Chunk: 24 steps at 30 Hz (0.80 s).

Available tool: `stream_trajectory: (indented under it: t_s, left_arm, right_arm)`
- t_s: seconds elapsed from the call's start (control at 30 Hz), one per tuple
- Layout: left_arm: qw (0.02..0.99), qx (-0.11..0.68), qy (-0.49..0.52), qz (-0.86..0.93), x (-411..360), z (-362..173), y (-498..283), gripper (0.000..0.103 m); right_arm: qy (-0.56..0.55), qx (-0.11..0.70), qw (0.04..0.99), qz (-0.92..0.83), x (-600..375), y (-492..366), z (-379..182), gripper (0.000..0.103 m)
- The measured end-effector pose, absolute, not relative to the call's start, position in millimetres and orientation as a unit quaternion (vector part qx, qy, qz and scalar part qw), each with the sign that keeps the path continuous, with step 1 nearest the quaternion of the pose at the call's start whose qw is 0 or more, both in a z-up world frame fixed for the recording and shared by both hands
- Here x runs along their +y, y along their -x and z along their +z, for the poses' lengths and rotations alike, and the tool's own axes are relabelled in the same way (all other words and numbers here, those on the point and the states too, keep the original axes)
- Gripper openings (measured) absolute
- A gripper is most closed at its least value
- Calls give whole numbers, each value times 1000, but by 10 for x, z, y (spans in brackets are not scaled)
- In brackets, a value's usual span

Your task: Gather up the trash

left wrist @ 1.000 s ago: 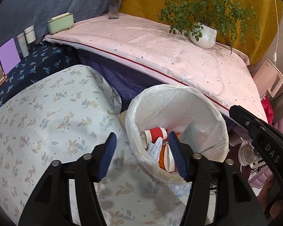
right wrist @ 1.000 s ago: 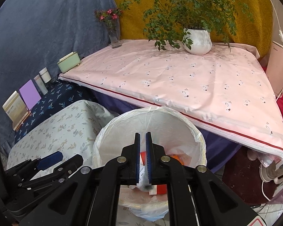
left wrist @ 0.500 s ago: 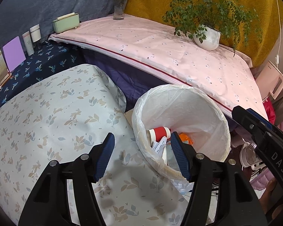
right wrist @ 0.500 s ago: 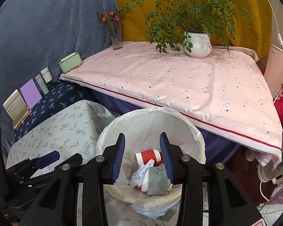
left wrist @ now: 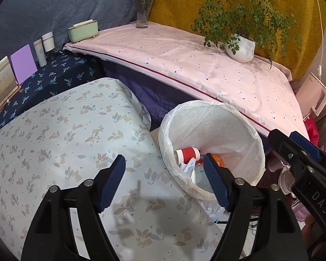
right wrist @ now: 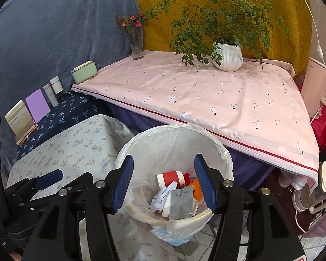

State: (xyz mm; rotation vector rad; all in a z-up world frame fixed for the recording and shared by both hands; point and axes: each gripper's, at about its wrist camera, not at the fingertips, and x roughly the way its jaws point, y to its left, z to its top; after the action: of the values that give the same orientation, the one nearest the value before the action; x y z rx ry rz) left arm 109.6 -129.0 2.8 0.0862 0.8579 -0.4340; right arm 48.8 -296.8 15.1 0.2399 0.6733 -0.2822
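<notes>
A white-lined trash bin [right wrist: 206, 139] [left wrist: 239, 117] stands on the floor between the tables. Inside it lie a red-and-white paper cup [right wrist: 170, 177] [left wrist: 188, 153], crumpled white paper [right wrist: 163, 195], an orange wrapper and a grey packet [right wrist: 181, 201]. My right gripper [right wrist: 164, 183] hovers over the bin, its jaws opening, with nothing between them. My left gripper [left wrist: 165, 181] hangs above the corner of the floral-cloth table [left wrist: 54, 141] beside the bin's rim, its jaws also opening and empty.
A pink-cloth table [right wrist: 206, 95] behind the bin carries a potted plant [right wrist: 227, 56], a flower vase [right wrist: 137, 47] and a green box [right wrist: 83, 74]. Bottles and cards [right wrist: 37, 104] stand on a dark blue cloth at left. Small appliances [right wrist: 315, 193] sit on the floor at right.
My right gripper went from shut to open, and the grey packet it gripped now lies in the bin. My left gripper's jaws have spread wider. Both views show slightly more of the tables.
</notes>
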Motion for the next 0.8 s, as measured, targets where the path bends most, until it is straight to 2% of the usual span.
stream_trajectory:
  t_s: [0.57,0.8]
  left_arm:
    - [893,401,-48,-197,-1209,18,-936,79]
    - [896,400,-51,-187,-1171,-31,-876,84]
  right_arm:
    - [-96,330,926,-154,-2927,-310,128,81]
    - [-95,341,922,-156,-2934,-244,47,84]
